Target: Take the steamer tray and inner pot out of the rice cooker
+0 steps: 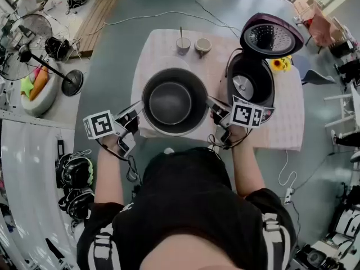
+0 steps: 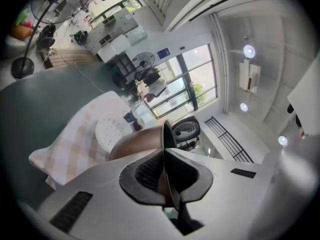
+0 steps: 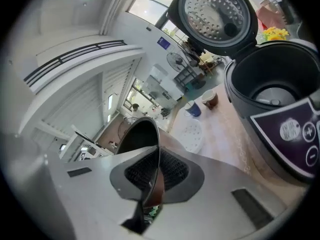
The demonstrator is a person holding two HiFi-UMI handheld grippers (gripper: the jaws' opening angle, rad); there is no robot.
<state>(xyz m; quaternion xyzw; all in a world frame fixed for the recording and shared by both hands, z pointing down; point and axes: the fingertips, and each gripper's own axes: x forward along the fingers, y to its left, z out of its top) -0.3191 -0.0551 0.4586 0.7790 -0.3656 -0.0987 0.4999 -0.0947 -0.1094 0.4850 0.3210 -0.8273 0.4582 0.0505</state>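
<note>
The dark metal inner pot (image 1: 171, 101) hangs over the near left part of the table, held by its rim from both sides. My left gripper (image 1: 139, 112) is shut on the rim's left edge, and my right gripper (image 1: 212, 107) is shut on its right edge. In the left gripper view the thin rim (image 2: 165, 134) runs between the pads. The right gripper view shows the pot's dark inside (image 3: 137, 136). The white perforated steamer tray (image 2: 111, 129) lies flat on the cloth (image 3: 192, 135); the pot hides it in the head view. The rice cooker (image 1: 253, 80) stands open and empty at the right.
The cooker's lid (image 1: 271, 35) stands raised behind its body. Two small cups (image 1: 183, 44) (image 1: 202, 46) sit at the table's far edge, and a yellow flower (image 1: 279, 64) lies beside the cooker. The checked cloth (image 1: 281, 128) covers the table. A standing fan (image 1: 34, 38) is far left.
</note>
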